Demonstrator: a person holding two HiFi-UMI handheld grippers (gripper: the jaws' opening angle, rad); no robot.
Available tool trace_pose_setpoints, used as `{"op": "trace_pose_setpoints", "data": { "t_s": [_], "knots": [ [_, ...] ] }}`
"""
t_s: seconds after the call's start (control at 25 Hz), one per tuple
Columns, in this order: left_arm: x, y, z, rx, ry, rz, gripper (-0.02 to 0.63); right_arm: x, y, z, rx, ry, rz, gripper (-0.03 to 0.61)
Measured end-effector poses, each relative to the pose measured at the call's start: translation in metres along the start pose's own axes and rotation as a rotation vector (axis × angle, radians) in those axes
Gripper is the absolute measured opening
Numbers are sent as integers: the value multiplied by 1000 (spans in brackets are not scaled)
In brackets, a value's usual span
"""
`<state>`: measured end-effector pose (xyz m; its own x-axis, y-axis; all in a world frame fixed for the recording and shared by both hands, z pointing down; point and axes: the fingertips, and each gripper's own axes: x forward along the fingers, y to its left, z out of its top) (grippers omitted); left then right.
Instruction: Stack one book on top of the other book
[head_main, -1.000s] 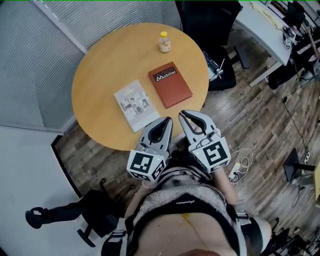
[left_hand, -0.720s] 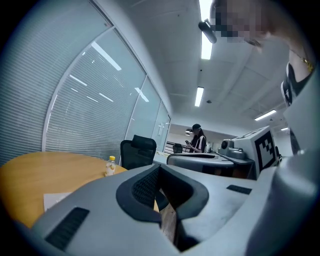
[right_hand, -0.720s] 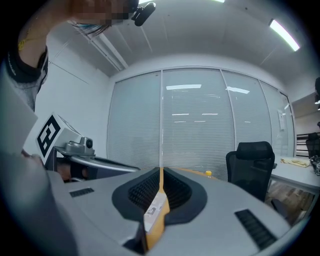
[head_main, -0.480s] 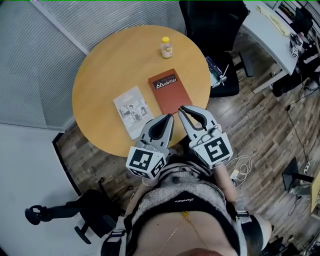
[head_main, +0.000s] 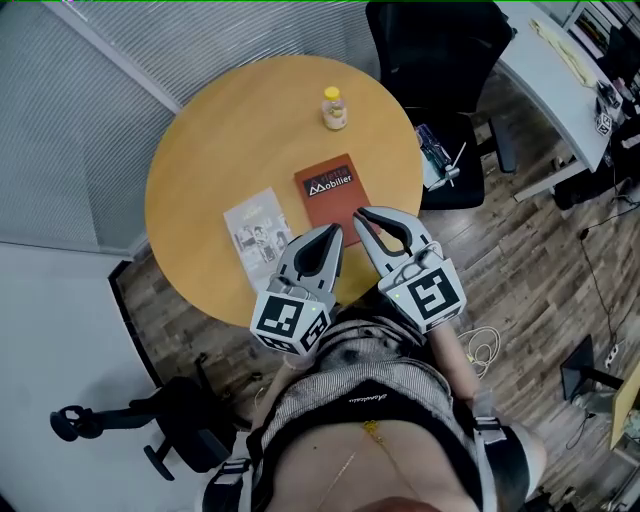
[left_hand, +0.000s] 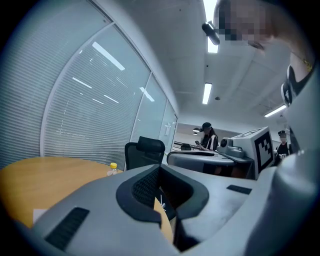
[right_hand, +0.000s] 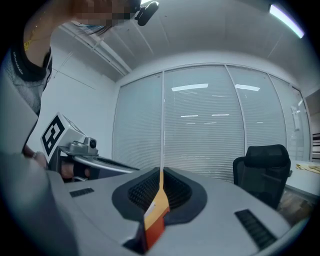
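Setting: an open-plan office, as I viewed it through the rig's cameras. The head view looked down on a round wooden meeting table (head_main: 200, 170) standing on wood-plank flooring (head_main: 530, 250). A black swivel chair (head_main: 430, 50) stood at the table's far side and a second black chair (head_main: 190, 420) near its closer edge. A long white desk (head_main: 550, 80) ran along the upper right, and loose cables (head_main: 487, 345) lay on the floor. Glazed partitions with horizontal blinds (right_hand: 210, 125) enclosed the space. In the left gripper view I noted ceiling strip lights (left_hand: 206, 93) and a person (left_hand: 208, 136) at distant workstations.
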<state>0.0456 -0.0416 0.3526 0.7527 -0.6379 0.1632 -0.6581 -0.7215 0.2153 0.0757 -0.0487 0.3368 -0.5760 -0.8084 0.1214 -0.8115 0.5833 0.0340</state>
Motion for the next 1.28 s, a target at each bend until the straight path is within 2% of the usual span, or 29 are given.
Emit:
{"op": "trace_pose_setpoints", "data": {
  "t_s": [0.48, 1.28],
  "knots": [
    [34, 8, 11, 0, -18, 87, 21, 17, -38, -1, -26, -11, 101, 34],
    [54, 22, 10, -38, -31, 273, 20, 33, -54, -8, -27, -31, 310, 23]
  ]
}}
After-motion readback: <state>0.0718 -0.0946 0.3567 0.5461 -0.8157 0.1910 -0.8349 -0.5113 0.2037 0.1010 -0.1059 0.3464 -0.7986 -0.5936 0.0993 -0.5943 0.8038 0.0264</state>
